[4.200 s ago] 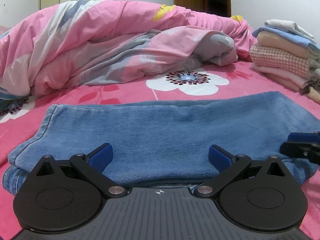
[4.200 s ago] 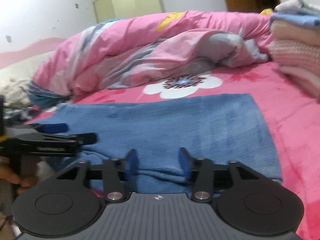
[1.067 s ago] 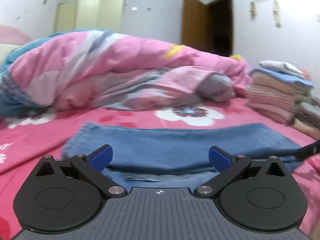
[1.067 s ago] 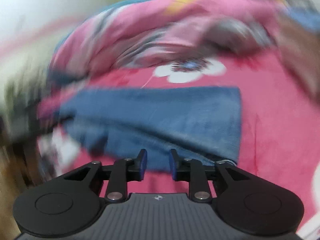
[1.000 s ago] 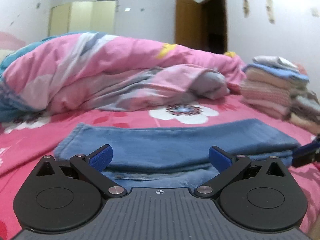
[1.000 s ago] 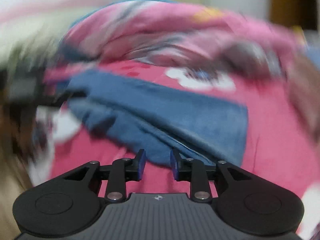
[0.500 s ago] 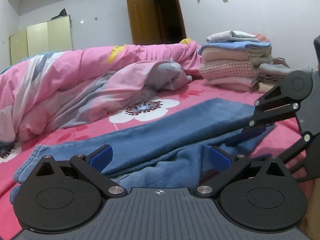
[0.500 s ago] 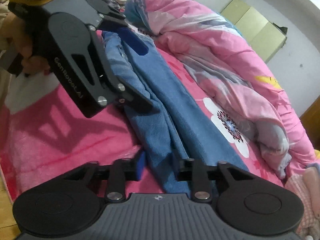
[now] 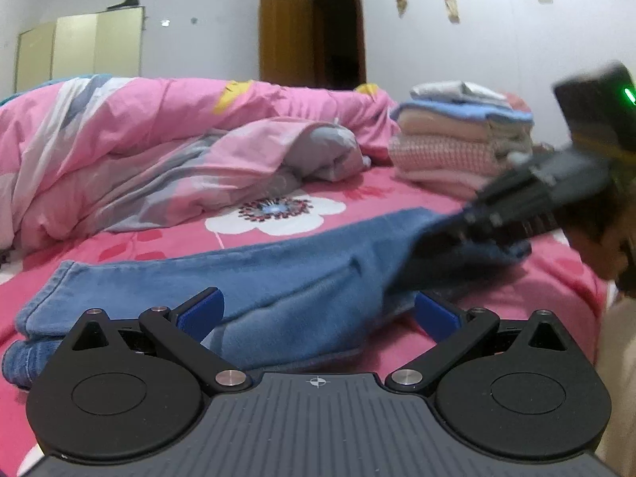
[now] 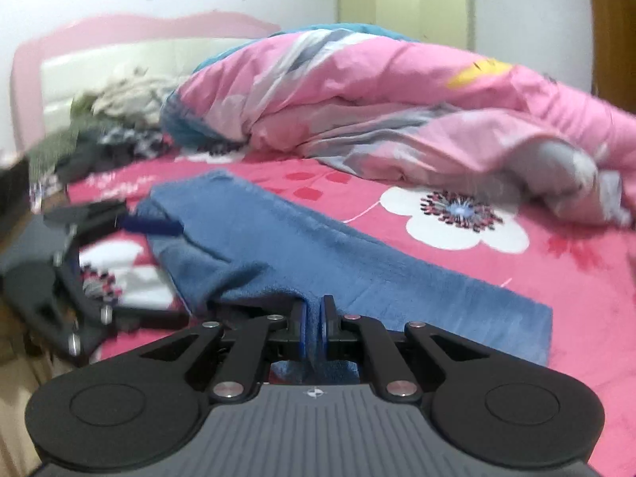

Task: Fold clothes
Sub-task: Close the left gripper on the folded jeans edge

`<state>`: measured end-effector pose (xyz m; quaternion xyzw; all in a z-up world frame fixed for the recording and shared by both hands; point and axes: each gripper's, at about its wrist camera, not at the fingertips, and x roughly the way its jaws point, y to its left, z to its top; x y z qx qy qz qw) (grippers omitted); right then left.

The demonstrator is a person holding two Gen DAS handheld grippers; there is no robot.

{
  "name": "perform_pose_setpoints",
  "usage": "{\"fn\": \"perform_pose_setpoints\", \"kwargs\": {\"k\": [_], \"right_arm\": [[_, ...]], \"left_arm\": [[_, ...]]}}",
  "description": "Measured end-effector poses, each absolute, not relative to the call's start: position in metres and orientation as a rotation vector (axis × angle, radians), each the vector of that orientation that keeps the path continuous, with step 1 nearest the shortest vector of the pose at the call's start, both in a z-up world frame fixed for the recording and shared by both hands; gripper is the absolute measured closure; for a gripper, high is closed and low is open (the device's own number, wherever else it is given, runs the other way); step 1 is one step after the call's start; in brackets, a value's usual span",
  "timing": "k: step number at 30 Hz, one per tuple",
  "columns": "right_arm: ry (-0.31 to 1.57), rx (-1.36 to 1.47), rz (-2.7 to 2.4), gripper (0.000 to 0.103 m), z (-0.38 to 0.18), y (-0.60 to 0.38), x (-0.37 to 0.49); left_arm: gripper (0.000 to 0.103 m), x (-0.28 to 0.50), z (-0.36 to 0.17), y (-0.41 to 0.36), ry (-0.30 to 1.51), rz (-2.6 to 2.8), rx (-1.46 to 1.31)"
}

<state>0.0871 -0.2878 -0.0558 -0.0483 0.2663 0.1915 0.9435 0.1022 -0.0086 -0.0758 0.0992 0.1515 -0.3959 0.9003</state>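
Observation:
Blue jeans point(image 9: 278, 274) lie folded lengthwise across the pink flowered bed sheet point(image 9: 397, 194). My left gripper point(image 9: 318, 312) is open wide, low over the jeans' near edge, its blue pads apart and pressing nothing. In the left wrist view my right gripper point(image 9: 473, 220) shows blurred at the jeans' right end, with a hand behind it. In the right wrist view the jeans point(image 10: 318, 254) run away to the left, and my right gripper point(image 10: 314, 318) is closing its jaws, the pads pinching a fold of denim. My left gripper point(image 10: 155, 270) stands open at the far end.
A crumpled pink duvet point(image 9: 159, 151) fills the back of the bed. A stack of folded clothes point(image 9: 457, 139) stands at the back right. Loose clothes point(image 10: 119, 119) are heaped by the headboard. A brown door point(image 9: 286, 28) and a wardrobe point(image 9: 79, 51) are behind.
My right gripper's jaws have closed onto the jeans' edge and it has swung round to the right end. The left gripper has stayed open, turning a little.

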Motion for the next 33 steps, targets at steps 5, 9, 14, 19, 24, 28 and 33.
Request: {"fn": "perform_pose_setpoints", "kwargs": {"k": [5, 9, 14, 19, 24, 28, 33], "right_arm": [[0.553, -0.022, 0.395, 0.098, -0.055, -0.298, 0.092], [0.544, -0.013, 0.394, 0.097, -0.058, -0.298, 0.087], [0.53, 0.052, 0.397, 0.093, -0.058, -0.304, 0.084], [0.461, 0.1, 0.397, 0.089, -0.049, -0.303, 0.055], [0.492, 0.13, 0.486, 0.089, -0.053, -0.286, 0.048], [0.537, 0.045, 0.454, 0.089, -0.062, -0.263, 0.064], [0.47, -0.269, 0.351, 0.09, -0.07, -0.228, 0.059]], "left_arm": [[0.02, 0.103, -0.078, -0.014, 0.285, -0.721, 0.269], [0.032, 0.12, -0.076, -0.003, 0.346, -0.702, 0.16], [0.042, 0.127, -0.073, 0.001, 0.371, -0.716, 0.088], [0.042, 0.131, -0.072, 0.005, 0.379, -0.704, 0.055], [0.042, 0.131, -0.072, 0.005, 0.379, -0.703, 0.049], [0.042, 0.131, -0.071, 0.007, 0.379, -0.709, 0.048], [0.041, 0.129, -0.072, 0.012, 0.381, -0.727, 0.043]]}}
